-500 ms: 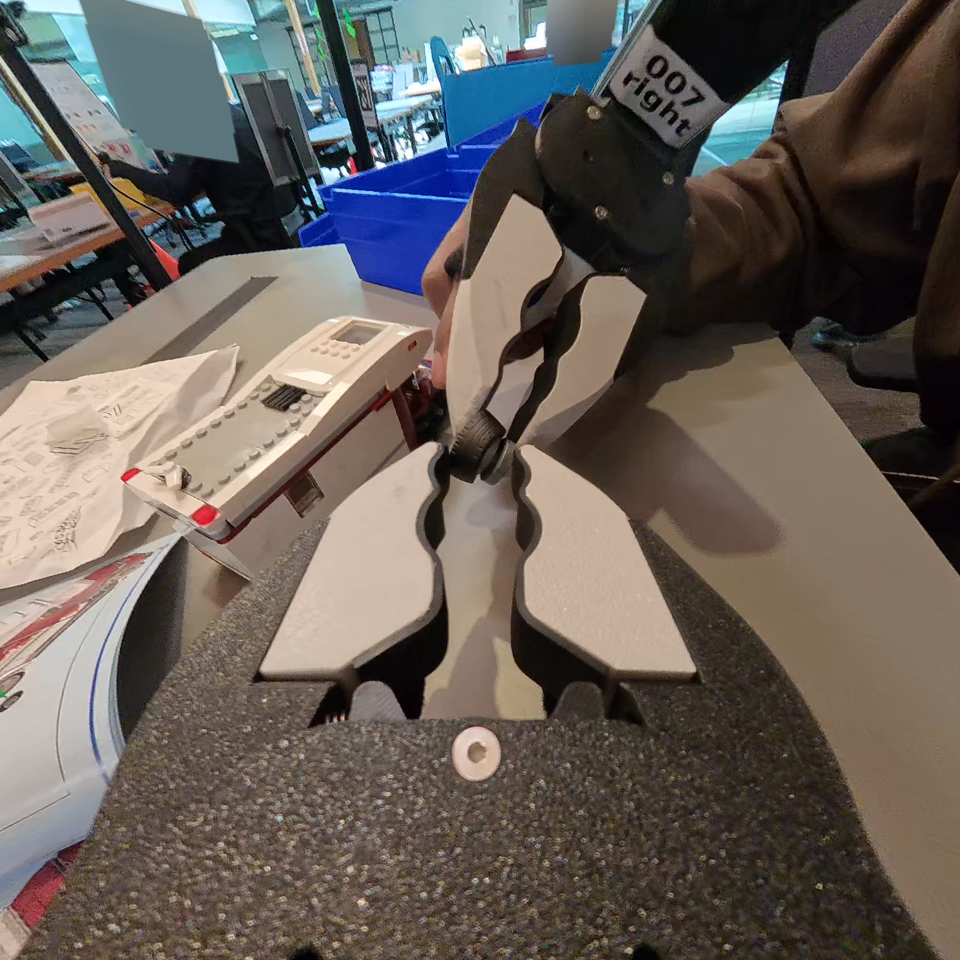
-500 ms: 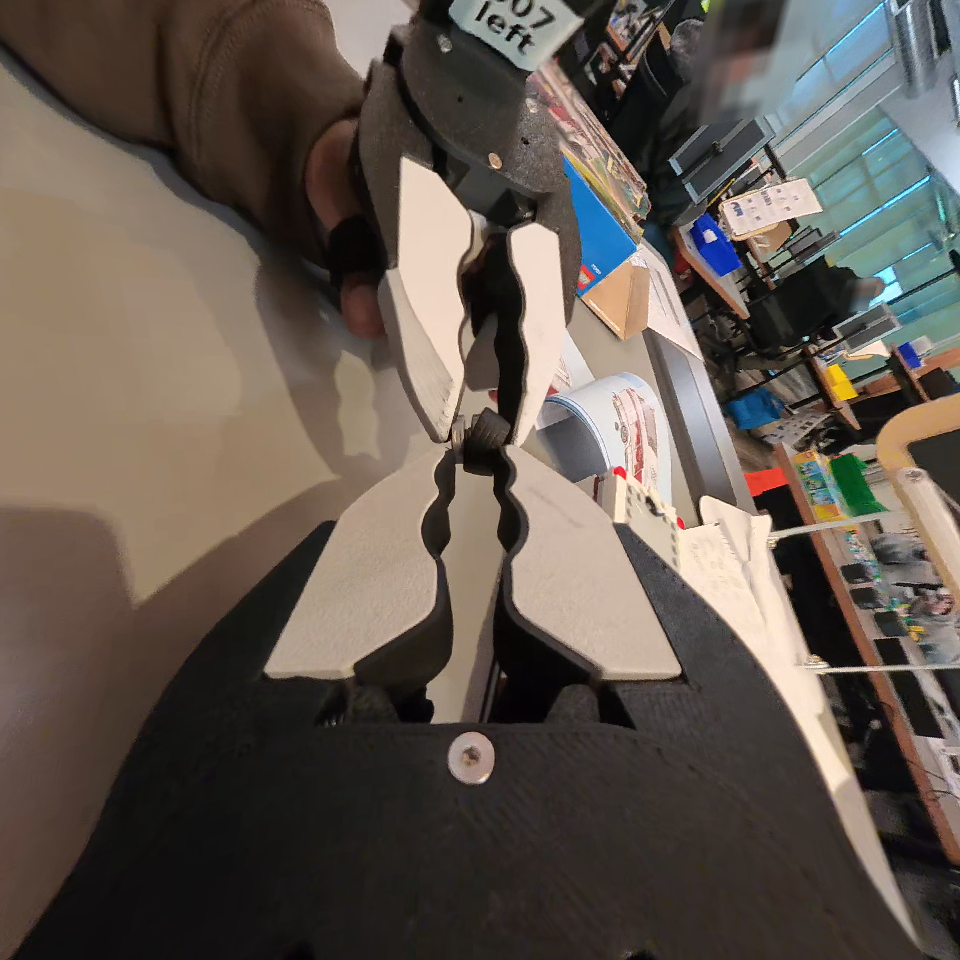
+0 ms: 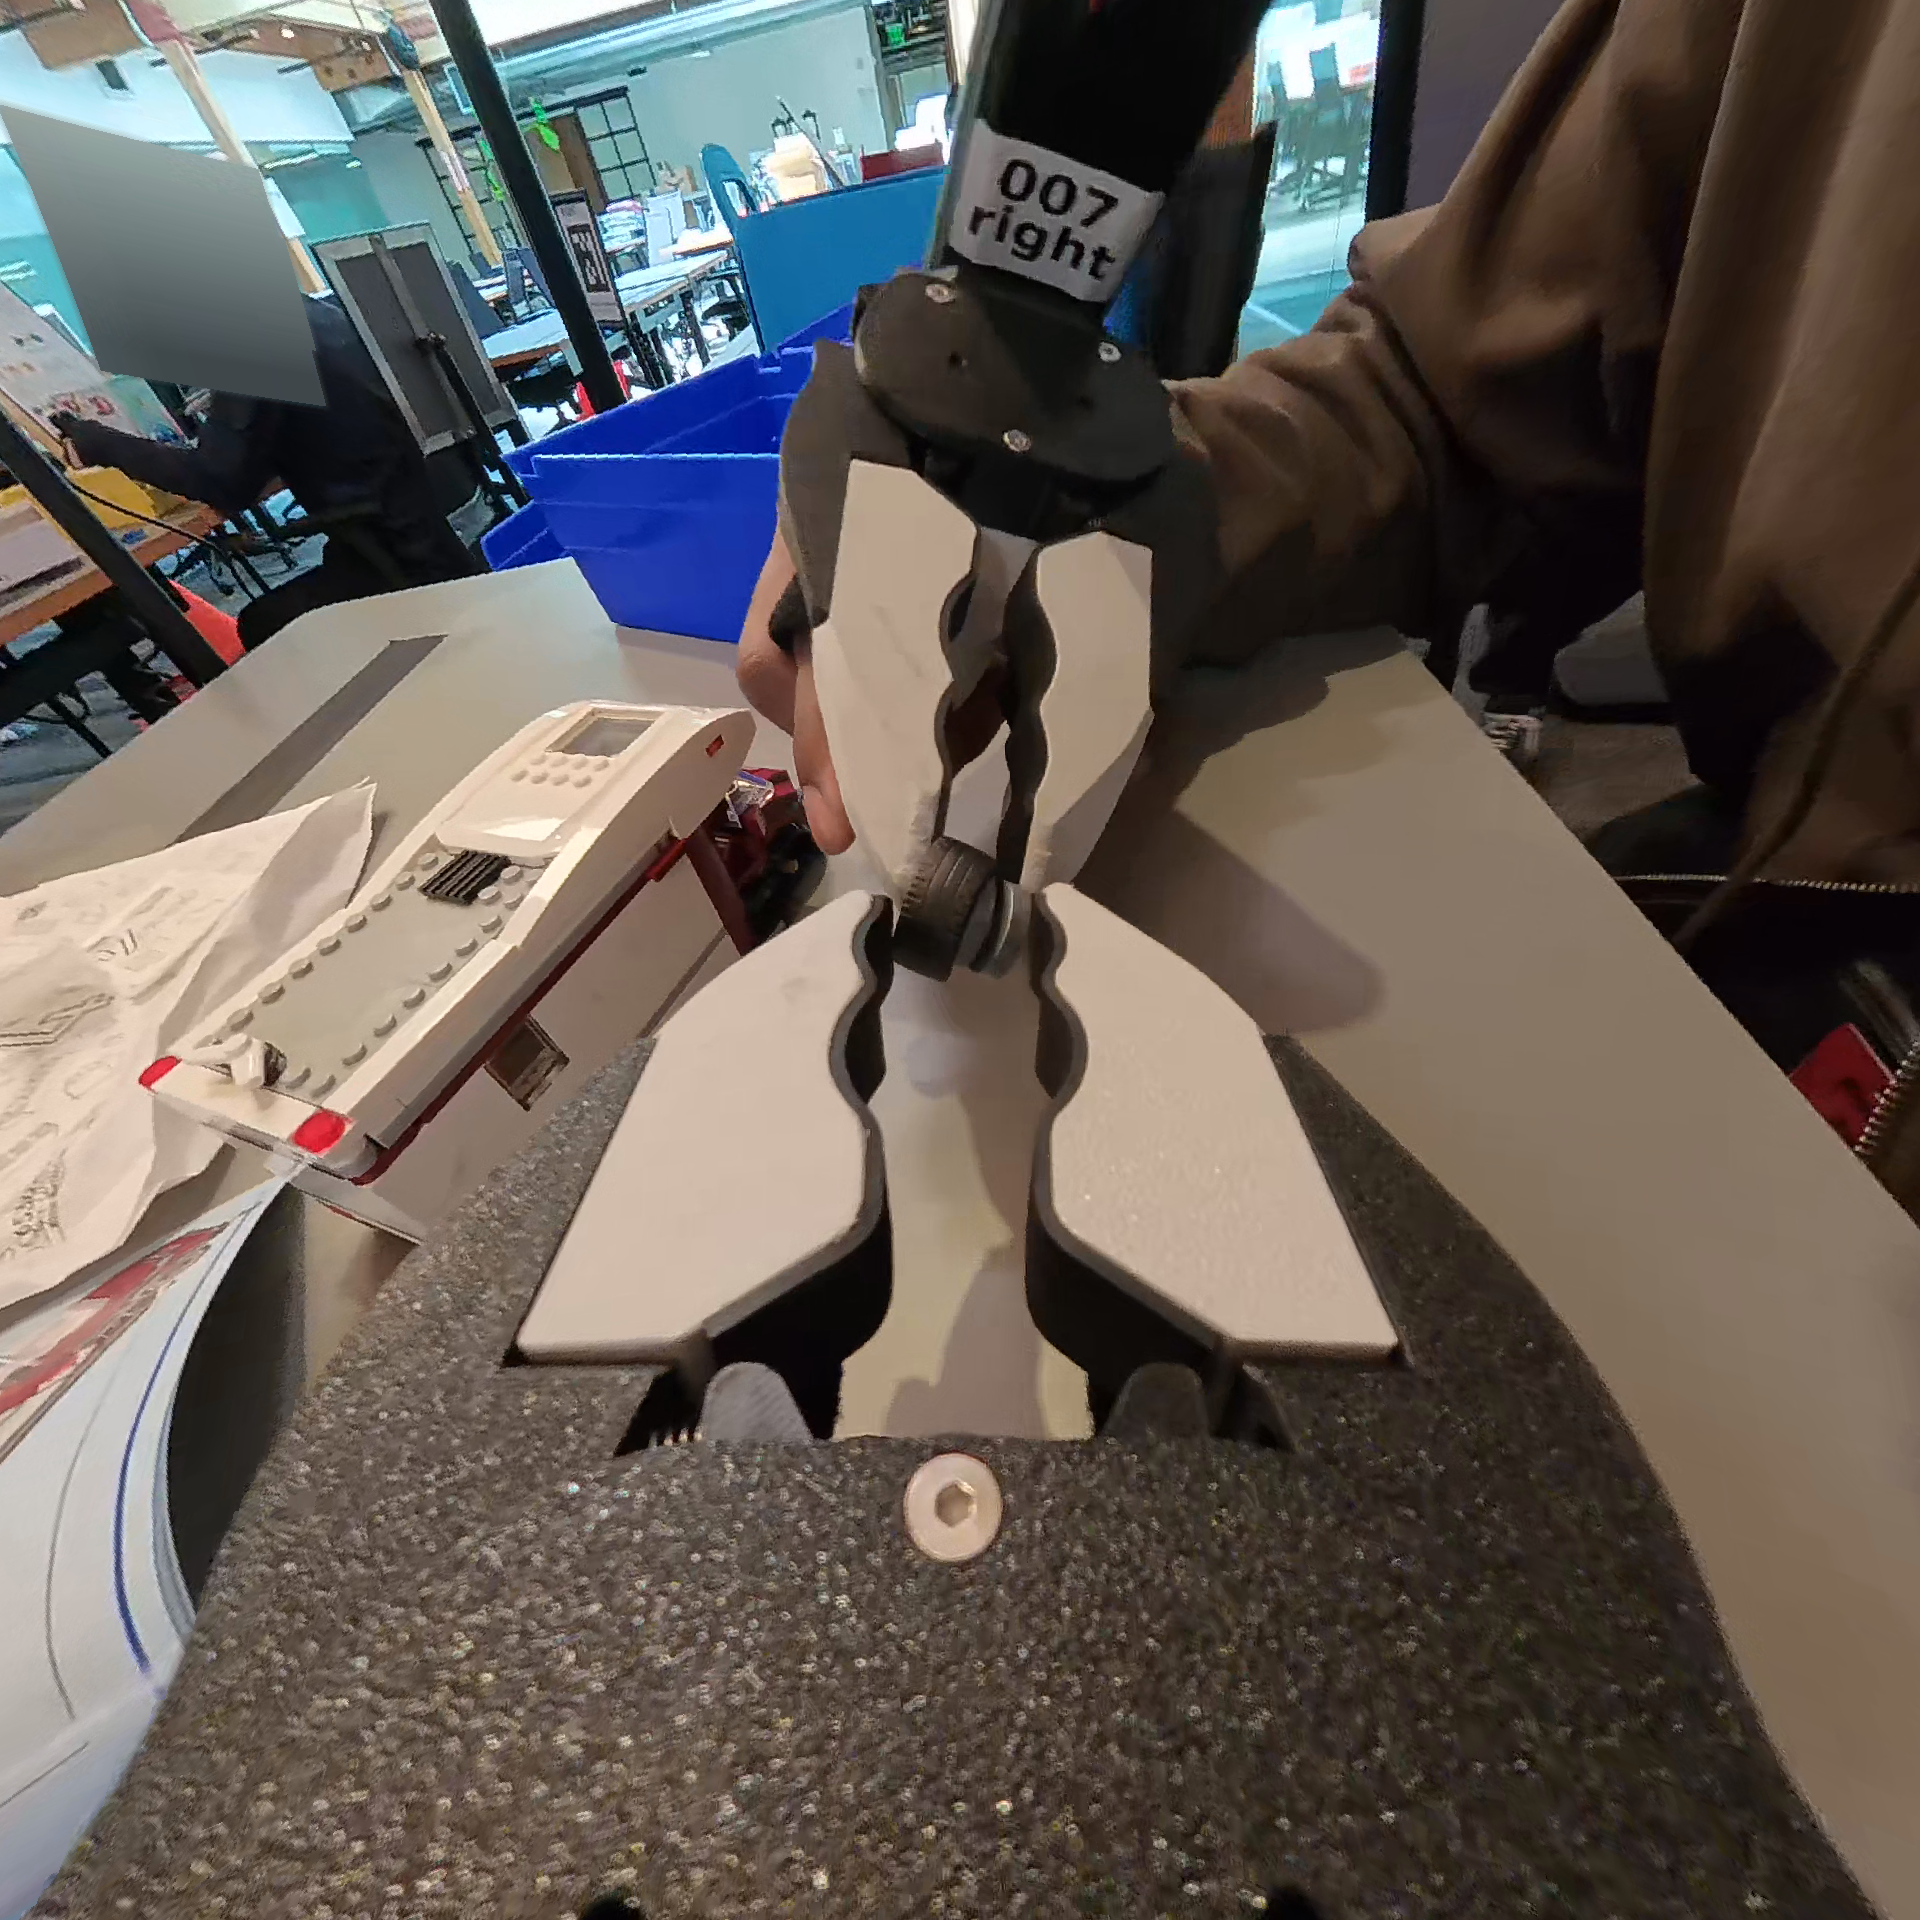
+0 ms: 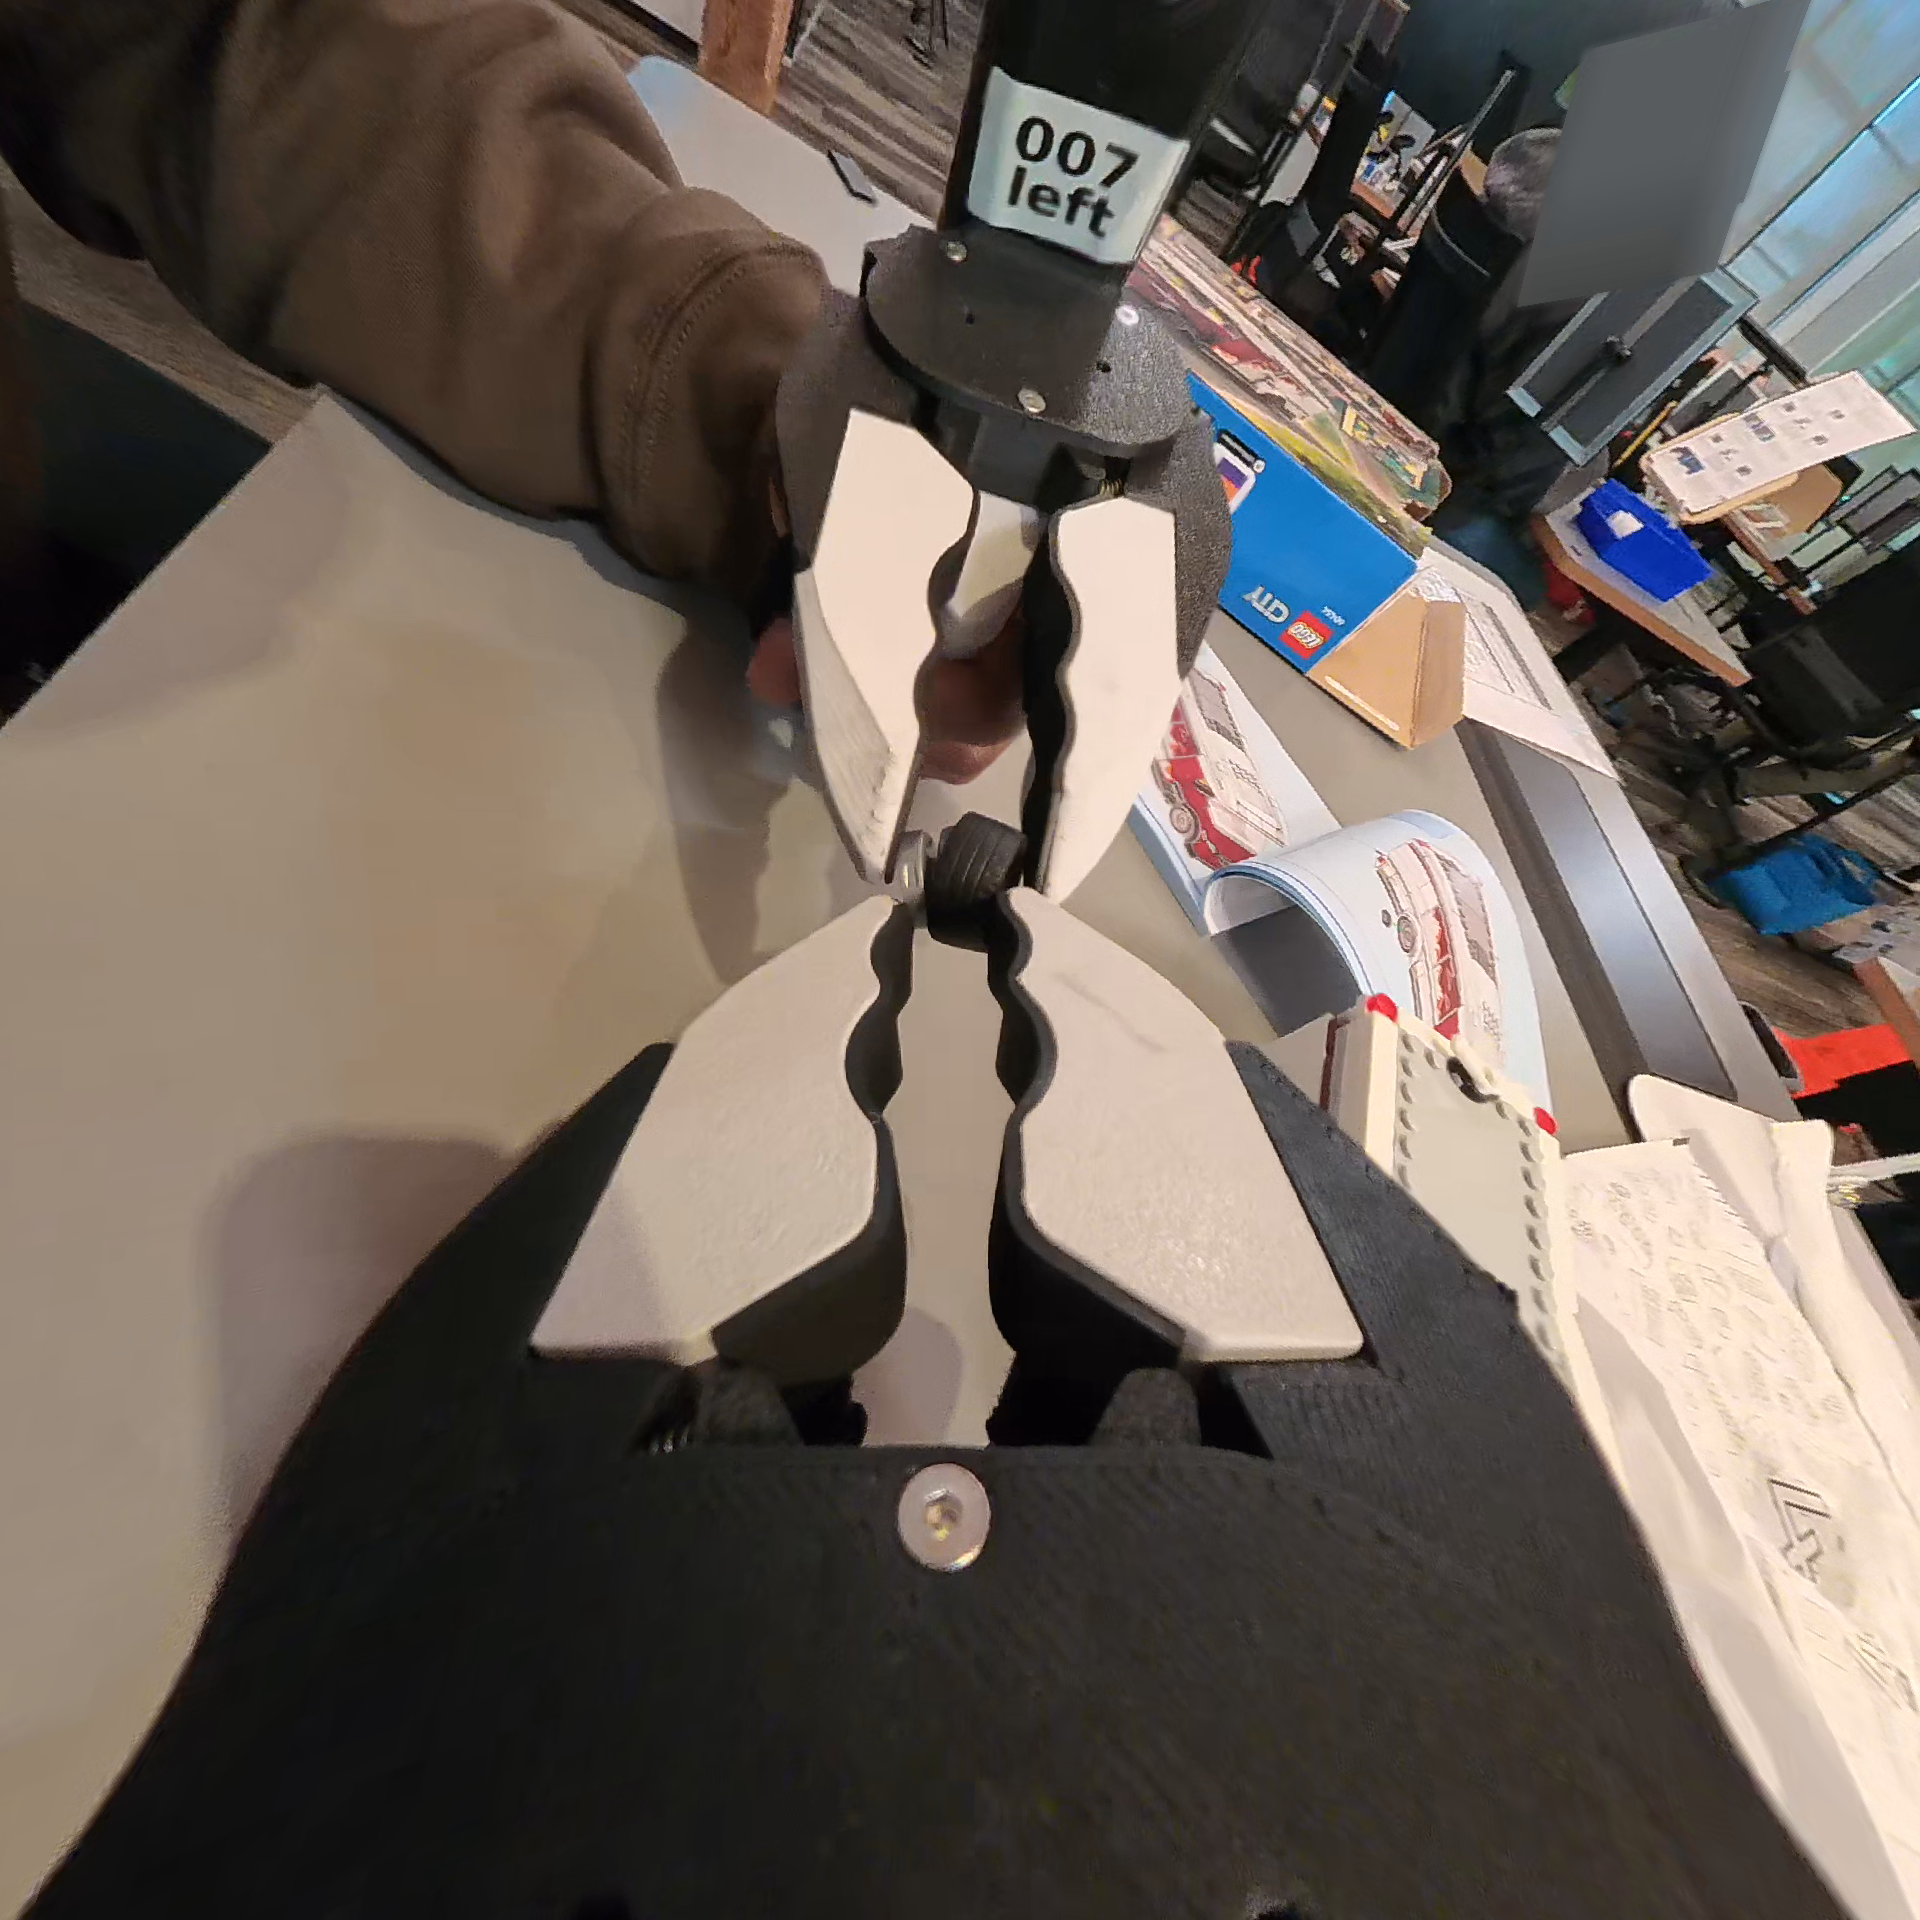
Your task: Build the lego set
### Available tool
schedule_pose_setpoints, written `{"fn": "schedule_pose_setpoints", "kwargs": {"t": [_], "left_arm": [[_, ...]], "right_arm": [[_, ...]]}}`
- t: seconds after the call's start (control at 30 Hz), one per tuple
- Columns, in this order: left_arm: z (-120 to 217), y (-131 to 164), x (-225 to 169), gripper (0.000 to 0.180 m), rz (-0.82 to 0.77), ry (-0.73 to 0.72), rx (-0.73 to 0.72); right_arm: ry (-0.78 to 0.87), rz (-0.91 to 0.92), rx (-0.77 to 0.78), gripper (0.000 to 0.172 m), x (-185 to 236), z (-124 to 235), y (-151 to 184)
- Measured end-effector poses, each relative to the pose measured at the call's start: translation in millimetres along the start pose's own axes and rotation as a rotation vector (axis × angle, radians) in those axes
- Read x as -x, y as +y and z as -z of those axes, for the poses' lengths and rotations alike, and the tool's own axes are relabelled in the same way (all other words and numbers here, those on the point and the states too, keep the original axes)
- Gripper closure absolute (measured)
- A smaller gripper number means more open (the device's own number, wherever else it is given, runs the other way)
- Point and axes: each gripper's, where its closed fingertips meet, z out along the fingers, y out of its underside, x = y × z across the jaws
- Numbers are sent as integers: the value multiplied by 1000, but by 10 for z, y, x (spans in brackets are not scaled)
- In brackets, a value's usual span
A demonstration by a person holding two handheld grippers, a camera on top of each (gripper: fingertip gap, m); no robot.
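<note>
Black rubber is what both tools meet on: a small toy tyre (image 3: 940,914) with a grey rim (image 3: 1006,928) at one end, held above the grey table (image 3: 1558,1039), clear of its top. The left tool (image 3: 961,925) has its two pale fingers a little apart, one pressed on the tyre's outer face and the other on the grey rim. The right tool (image 4: 956,904) comes from the opposite side, tips narrower set, pinching the black tyre (image 4: 977,847) itself. Each tool wears a white label with printed writing on its black handle (image 3: 1049,234), and a brown sleeve (image 3: 1558,364) shows behind each.

To the left tool's left stands a white and grey brick-built vehicle body (image 3: 416,935) with red corner lights, just beside a crumpled printed paper sheet (image 3: 125,997). An open instruction booklet (image 4: 1403,914) showing a red and white car lies near it, and farther off a blue toy box (image 4: 1309,561) with a brand logo on its side. Blue plastic bins (image 3: 644,499) sit at the table's far edge.
</note>
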Motion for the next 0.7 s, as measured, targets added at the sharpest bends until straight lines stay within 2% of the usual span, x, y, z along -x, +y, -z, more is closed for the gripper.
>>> {"fn": "schedule_pose_setpoints", "kwargs": {"t": [0.3,0.47,0.7], "left_arm": [[18,-12,-33,157,-58,2,9],[11,-34,-46,158,-11,28,-22],[3,-73,52,160,23,-34,-62]], "right_arm": [[-69,-88,-76,158,31,50,-75],[-102,-125,-100,157,45,60,-85],[-73,-170,-116,157,-52,80,-72]]}}
